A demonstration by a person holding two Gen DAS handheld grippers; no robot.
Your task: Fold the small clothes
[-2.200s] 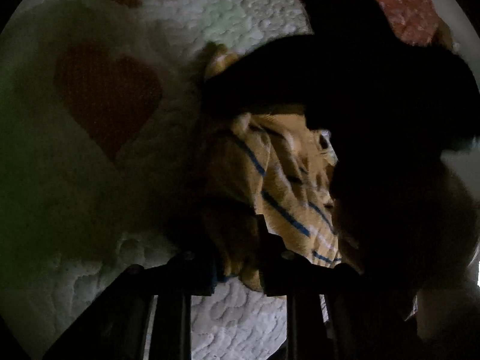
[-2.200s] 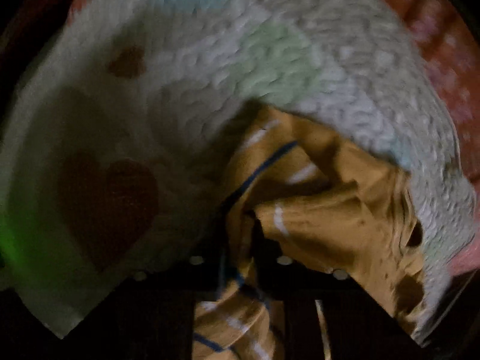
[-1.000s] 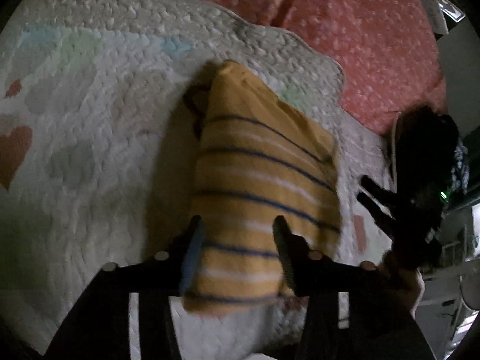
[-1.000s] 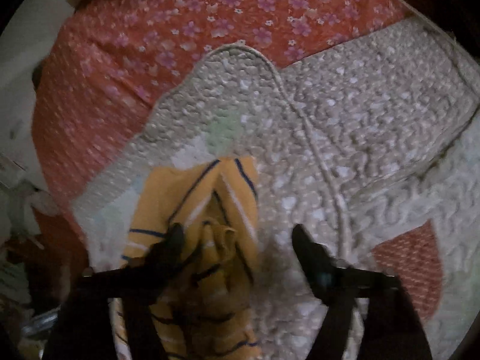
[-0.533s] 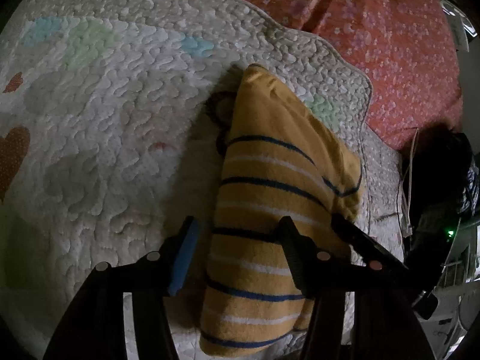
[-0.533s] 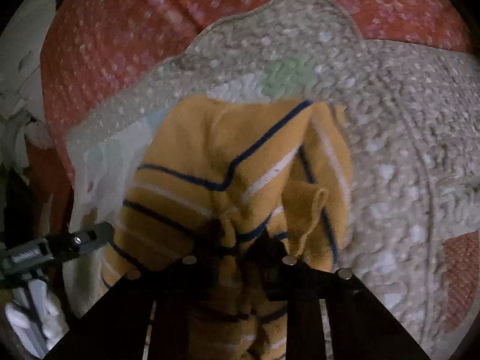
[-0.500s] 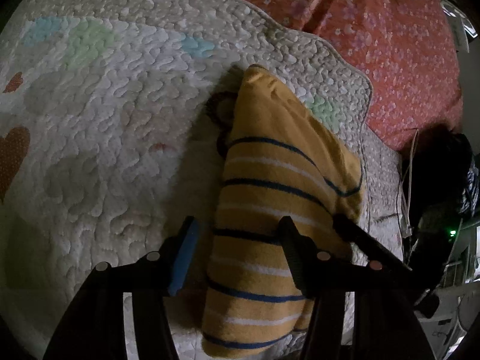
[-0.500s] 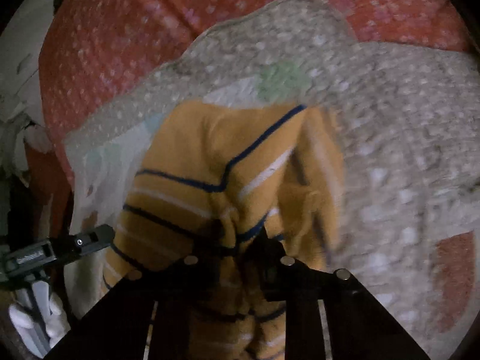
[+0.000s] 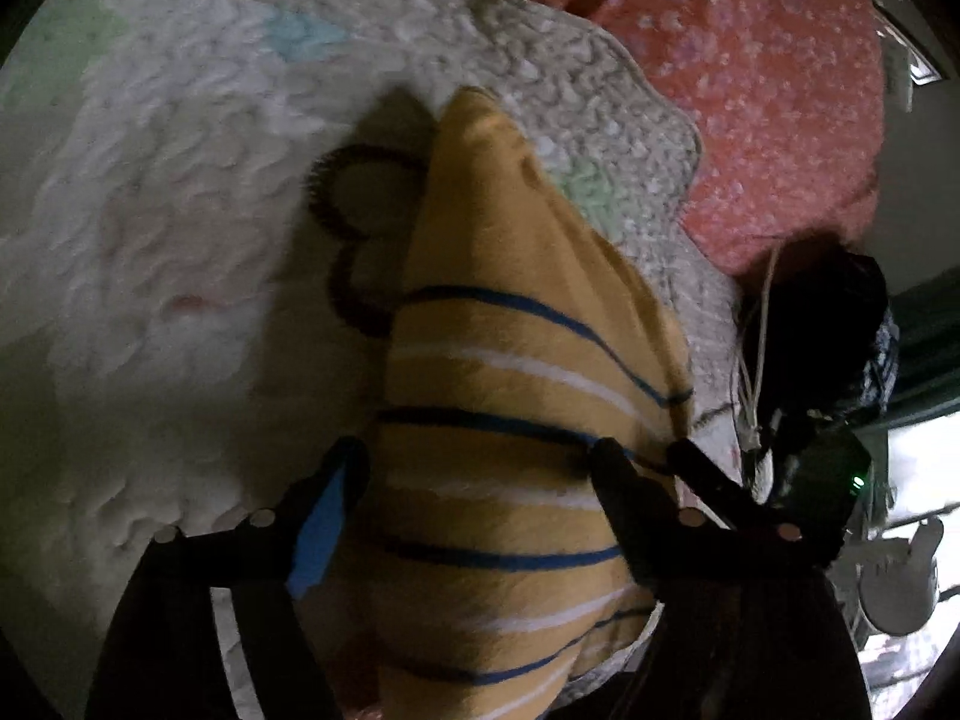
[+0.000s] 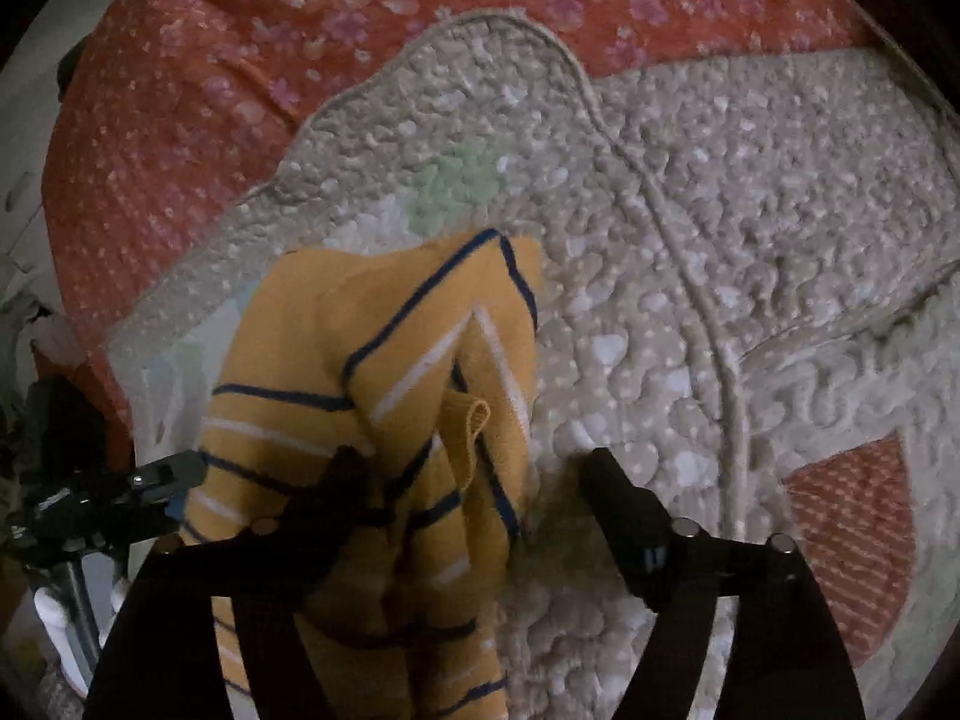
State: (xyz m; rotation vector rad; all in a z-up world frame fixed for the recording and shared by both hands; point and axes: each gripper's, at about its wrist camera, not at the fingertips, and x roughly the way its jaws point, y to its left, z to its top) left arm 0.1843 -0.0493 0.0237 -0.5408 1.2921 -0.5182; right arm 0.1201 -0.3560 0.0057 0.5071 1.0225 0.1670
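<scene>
A folded yellow garment with blue and white stripes (image 9: 510, 396) lies on a white quilted mat (image 9: 150, 192); it also shows in the right wrist view (image 10: 372, 372). My left gripper (image 9: 480, 480) is open, its fingers on either side of the garment's near part. My right gripper (image 10: 474, 480) is open, its left finger over the garment's right fold, its right finger over the mat (image 10: 750, 210). The right gripper's tip shows in the left wrist view at the garment's right edge (image 9: 702, 468). The left gripper shows at the far left of the right wrist view (image 10: 120, 492).
The mat lies on a red flowered bedsheet (image 9: 750, 72), also in the right wrist view (image 10: 240, 60). A brown bear outline (image 9: 354, 222) is stitched on the mat left of the garment. Dark objects and cables (image 9: 810, 324) sit past the mat's right edge.
My right gripper has opened and let go of the garment's folded edge. My left gripper has opened wider and moved closer over the garment.
</scene>
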